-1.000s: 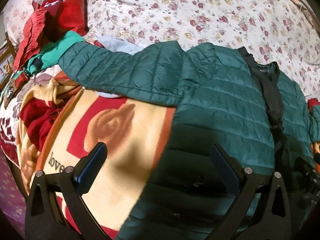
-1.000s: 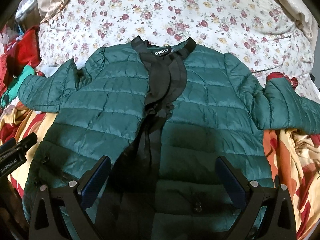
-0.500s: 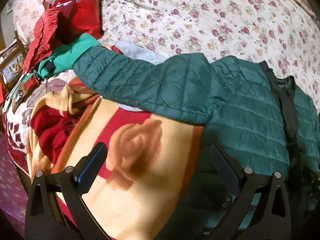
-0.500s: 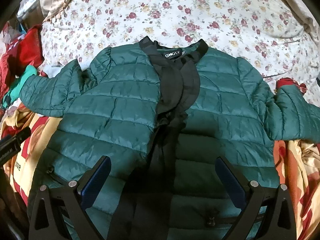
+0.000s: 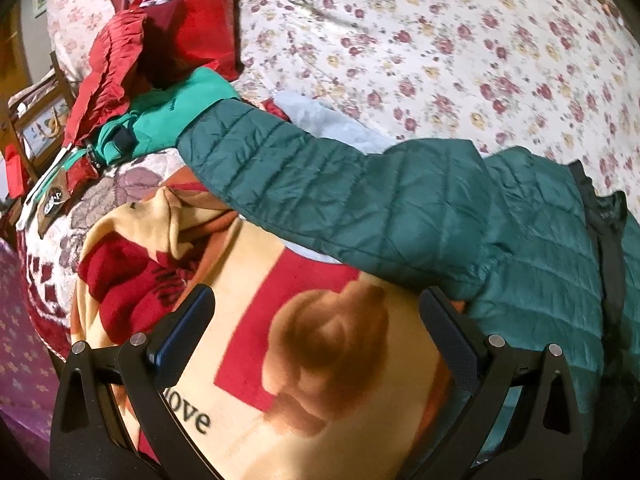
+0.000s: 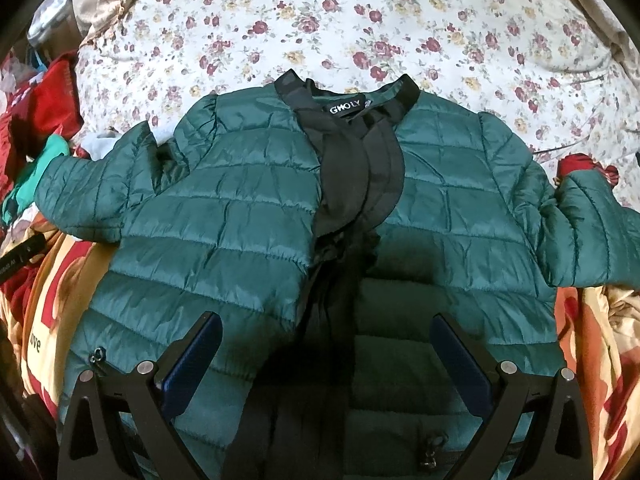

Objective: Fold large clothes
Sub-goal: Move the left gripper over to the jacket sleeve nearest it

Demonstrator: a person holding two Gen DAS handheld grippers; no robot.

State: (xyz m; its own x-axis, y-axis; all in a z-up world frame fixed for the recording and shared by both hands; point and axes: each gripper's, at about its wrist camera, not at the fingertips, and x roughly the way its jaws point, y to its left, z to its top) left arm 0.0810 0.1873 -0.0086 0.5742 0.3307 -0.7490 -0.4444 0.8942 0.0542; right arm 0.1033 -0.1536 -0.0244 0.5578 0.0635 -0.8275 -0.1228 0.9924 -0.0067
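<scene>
A dark green quilted jacket (image 6: 248,240) with black trim lies flat, front up, on the bed, collar at the far side and both sleeves spread out. My right gripper (image 6: 320,356) is open and empty, hovering over the jacket's lower front. In the left wrist view the jacket's left sleeve (image 5: 320,184) stretches to the upper left across a blanket. My left gripper (image 5: 316,332) is open and empty above the blanket, its right finger close to the sleeve's underarm.
A cream, red and orange blanket (image 5: 320,380) with the word "love" lies under the jacket's left side. Red clothes (image 5: 132,52) and a teal garment (image 5: 180,112) are piled at the far left. A floral bedsheet (image 6: 360,20) covers the far bed.
My left gripper has swung left, off the jacket body and over the blanket, toward the left sleeve. My right gripper has moved forward a little over the jacket. Both stay open.
</scene>
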